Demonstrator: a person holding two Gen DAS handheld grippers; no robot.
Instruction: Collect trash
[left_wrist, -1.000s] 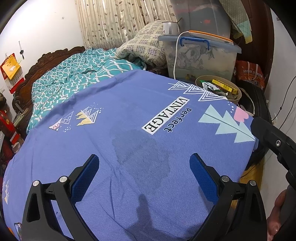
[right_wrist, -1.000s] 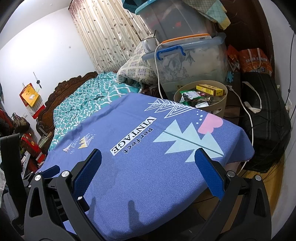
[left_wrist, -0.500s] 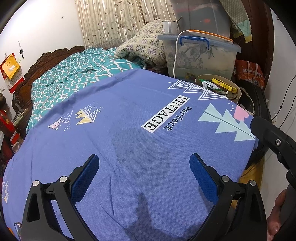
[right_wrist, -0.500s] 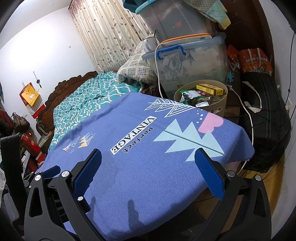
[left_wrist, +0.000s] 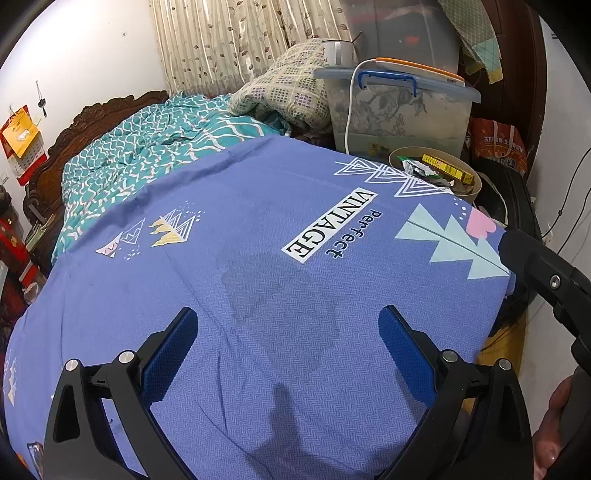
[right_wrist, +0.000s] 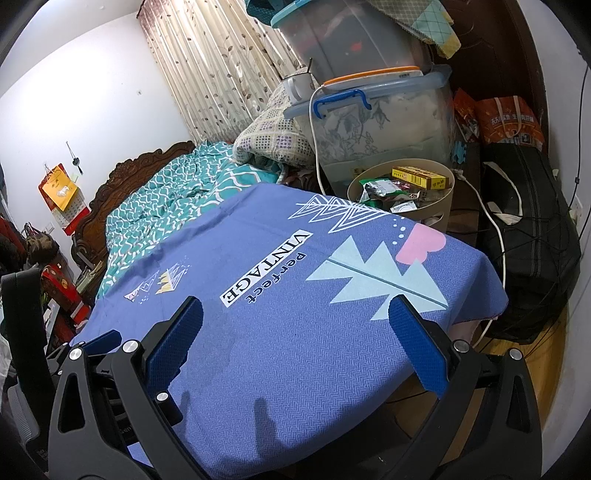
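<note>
A beige round trash bin (right_wrist: 439, 206) stands past the far right corner of the blue cloth (right_wrist: 295, 332); it also shows in the left wrist view (left_wrist: 476, 184). It holds a yellow box (right_wrist: 421, 176) and several crumpled wrappers (right_wrist: 380, 190). My left gripper (left_wrist: 288, 325) is open and empty over the near part of the blue cloth (left_wrist: 258, 258). My right gripper (right_wrist: 295, 317) is open and empty above the cloth's near right side. I see no loose trash on the cloth.
A clear storage box with a blue lid (right_wrist: 380, 122) stands behind the bin, a white cable (right_wrist: 314, 140) hanging over it. A black bag (right_wrist: 532, 229) lies on the floor at right. A teal quilt (left_wrist: 147, 155) and pillow (left_wrist: 288, 88) lie beyond the cloth.
</note>
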